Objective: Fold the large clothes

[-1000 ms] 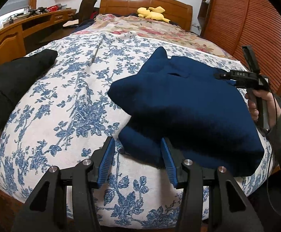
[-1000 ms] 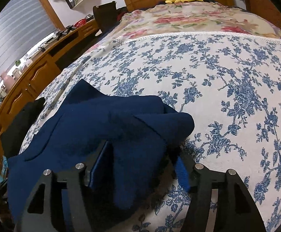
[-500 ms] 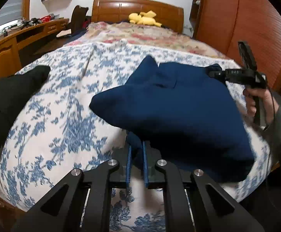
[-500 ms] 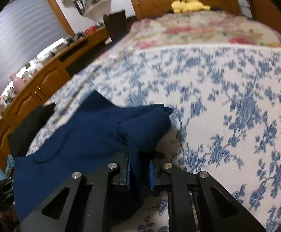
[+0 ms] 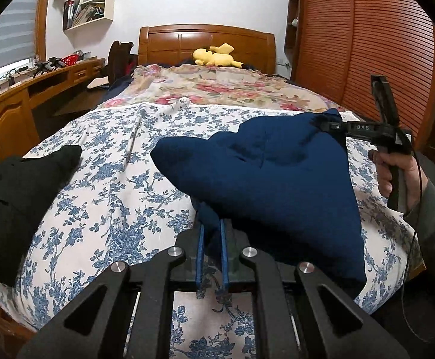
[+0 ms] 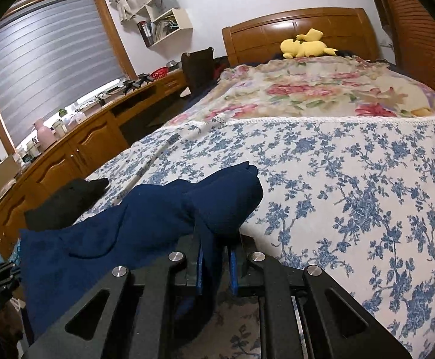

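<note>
Tongs on left (image 5: 210, 240) and right (image 6: 216, 258) each pinch the navy garment (image 5: 271, 176), nearly closed.

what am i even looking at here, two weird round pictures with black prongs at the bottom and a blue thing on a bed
No robot here: a person holds a two-finger gripper in each hand, each carrying a fisheye camera looking along its fingers. One picture comes from the left gripper, the other from the right gripper; the black prongs are their frames. Both are shut on a navy garment, lifting it off the blue-flowered bedspread. The left view also shows the right hand gripping its handle. A black garment lies to the left, and a yellow plush toy sits by the headboard.
</note>
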